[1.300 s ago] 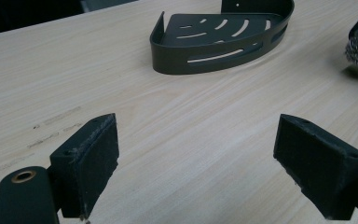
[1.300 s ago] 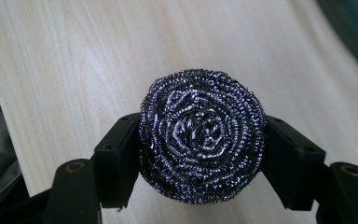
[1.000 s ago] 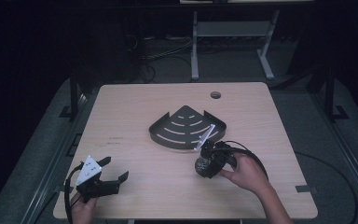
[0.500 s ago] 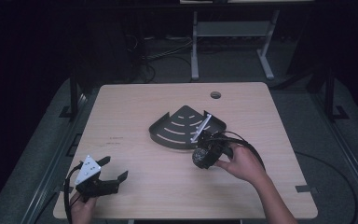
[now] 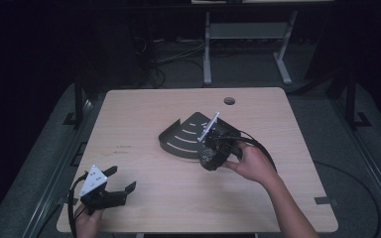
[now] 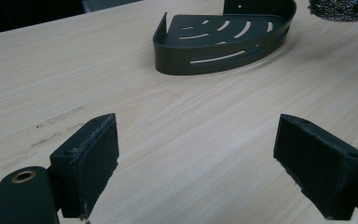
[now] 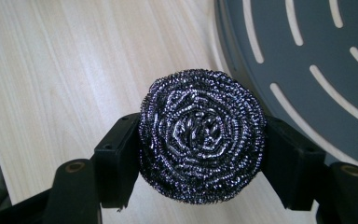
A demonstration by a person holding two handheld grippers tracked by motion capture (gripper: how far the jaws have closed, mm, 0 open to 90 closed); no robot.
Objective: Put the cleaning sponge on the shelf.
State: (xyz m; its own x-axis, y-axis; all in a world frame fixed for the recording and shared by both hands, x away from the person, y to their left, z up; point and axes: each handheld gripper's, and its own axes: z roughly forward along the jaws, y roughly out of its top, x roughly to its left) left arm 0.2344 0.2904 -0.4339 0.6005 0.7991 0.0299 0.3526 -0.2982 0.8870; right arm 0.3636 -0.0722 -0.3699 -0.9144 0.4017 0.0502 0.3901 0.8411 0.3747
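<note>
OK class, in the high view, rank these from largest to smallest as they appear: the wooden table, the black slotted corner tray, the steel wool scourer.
1. Wooden table, by far the largest.
2. Black slotted corner tray.
3. Steel wool scourer, smallest and partly hidden within the right gripper, so its full outline is uncertain.

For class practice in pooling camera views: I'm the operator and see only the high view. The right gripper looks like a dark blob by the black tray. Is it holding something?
Observer: Yes, the right gripper is clamped on a steel wool scourer.
Operator: Is the scourer over the slotted corner tray?
Observer: In the right gripper view it sits mostly over bare table, beside the tray's rim.
Operator: And the left gripper?
Observer: The left gripper is open, with nothing but wood between its pads.
</note>
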